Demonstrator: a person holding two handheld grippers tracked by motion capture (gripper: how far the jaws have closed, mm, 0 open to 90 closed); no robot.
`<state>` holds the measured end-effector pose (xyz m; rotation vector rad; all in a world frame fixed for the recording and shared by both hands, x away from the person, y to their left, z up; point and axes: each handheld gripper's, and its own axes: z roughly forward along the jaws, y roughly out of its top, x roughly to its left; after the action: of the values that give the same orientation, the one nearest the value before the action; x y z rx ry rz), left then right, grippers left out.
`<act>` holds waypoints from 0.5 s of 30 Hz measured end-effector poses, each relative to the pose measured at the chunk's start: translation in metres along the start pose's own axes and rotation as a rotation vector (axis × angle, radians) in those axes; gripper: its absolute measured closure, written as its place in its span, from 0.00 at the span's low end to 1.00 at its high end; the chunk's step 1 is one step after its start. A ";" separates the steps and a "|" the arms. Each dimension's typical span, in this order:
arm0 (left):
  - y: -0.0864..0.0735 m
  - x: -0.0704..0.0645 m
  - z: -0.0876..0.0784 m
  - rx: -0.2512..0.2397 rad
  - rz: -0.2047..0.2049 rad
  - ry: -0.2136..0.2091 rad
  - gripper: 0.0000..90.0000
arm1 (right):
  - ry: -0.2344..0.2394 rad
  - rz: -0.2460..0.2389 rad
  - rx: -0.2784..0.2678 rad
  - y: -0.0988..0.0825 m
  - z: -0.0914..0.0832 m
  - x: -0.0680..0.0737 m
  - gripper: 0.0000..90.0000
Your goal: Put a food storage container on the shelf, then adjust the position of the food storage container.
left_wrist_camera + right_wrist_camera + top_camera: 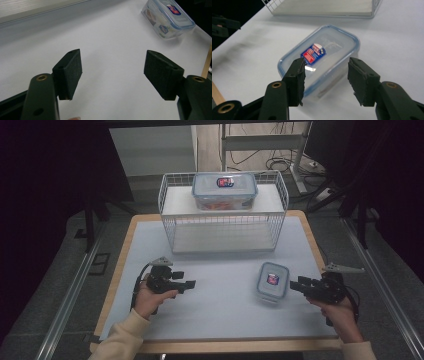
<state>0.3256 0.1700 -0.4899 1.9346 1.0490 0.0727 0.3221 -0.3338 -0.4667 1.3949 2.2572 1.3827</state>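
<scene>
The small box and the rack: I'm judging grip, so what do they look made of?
Small box: seemingly clear, glossy plastic, since the table shows through its walls and the blue-rimmed lid glints. Rack: probably white-coated metal wire, given its thin grid bars; the finish could be paint.

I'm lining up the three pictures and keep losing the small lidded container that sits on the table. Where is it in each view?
High view: the small container lies right of centre on the white table, just ahead of the right claw.
Left gripper view: top right corner, far beyond the open left claw.
Right gripper view: centre, straight ahead of the open claw.
Shared landmark: its red and blue lid label.
</scene>
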 end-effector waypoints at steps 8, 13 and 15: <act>-0.001 -0.002 0.002 0.013 0.008 0.007 0.33 | -0.021 -0.055 0.067 -0.011 0.003 0.002 0.66; -0.002 -0.002 0.004 0.023 0.008 0.002 0.33 | -0.031 -0.092 0.110 -0.016 0.005 0.000 0.80; -0.003 -0.001 0.005 0.025 0.006 -0.003 0.33 | -0.032 -0.101 0.119 -0.016 0.005 0.000 0.85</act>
<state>0.3251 0.1662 -0.4944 1.9600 1.0474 0.0600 0.3143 -0.3327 -0.4820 1.3069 2.3880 1.2056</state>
